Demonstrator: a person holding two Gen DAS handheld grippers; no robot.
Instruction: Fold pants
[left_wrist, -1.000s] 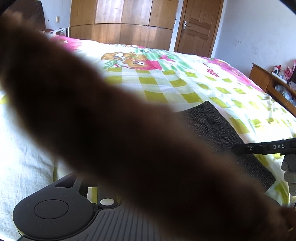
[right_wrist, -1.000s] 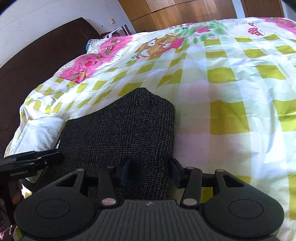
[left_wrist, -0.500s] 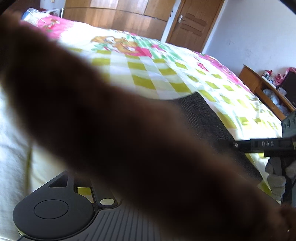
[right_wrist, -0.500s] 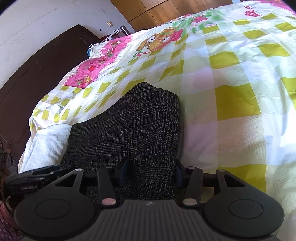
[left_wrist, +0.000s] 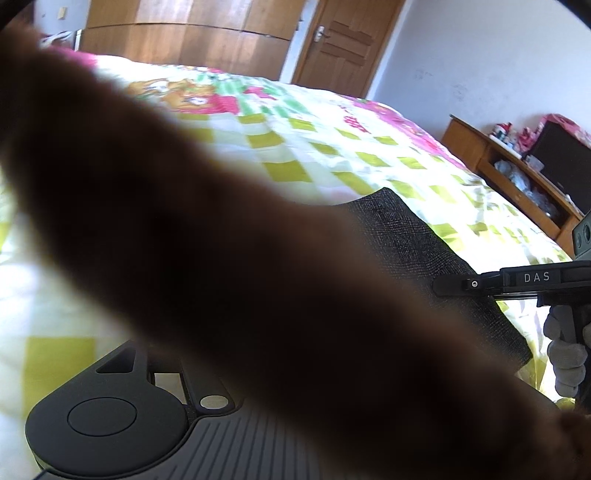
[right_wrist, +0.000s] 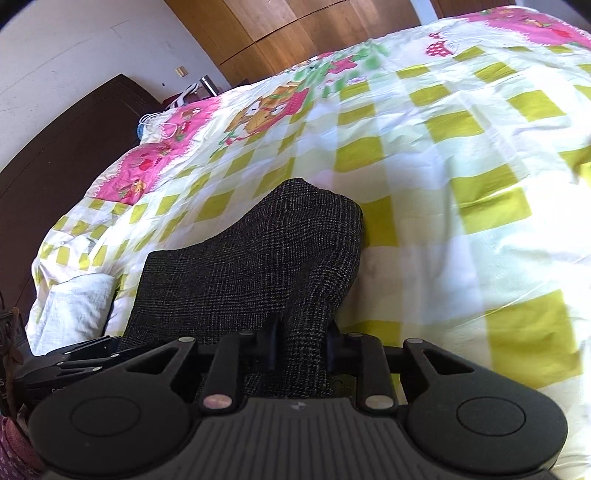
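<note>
The dark grey checked pants (right_wrist: 255, 266) lie folded on the bed and also show in the left wrist view (left_wrist: 424, 251). My right gripper (right_wrist: 301, 345) is shut on the near edge of the pants, which rises between its fingers. It also shows from the side in the left wrist view (left_wrist: 443, 286), over the pants' near right part. A blurred brown shape (left_wrist: 221, 277) right at the left camera hides the left gripper's fingers. The left gripper's black body (right_wrist: 70, 363) shows at the pants' near left corner in the right wrist view.
The bed has a yellow-green checked cover (right_wrist: 461, 166) with pink cartoon prints. A white cloth (right_wrist: 74, 306) lies left of the pants. A dark headboard (right_wrist: 55, 158), wooden wardrobes (left_wrist: 184, 40), a door (left_wrist: 340, 44) and a wooden shelf unit (left_wrist: 517, 177) stand around the bed.
My right gripper has closed in on the pants' near edge, and the cloth now bunches up between its fingers. The left view has swung slightly; the brown shape still covers it.
</note>
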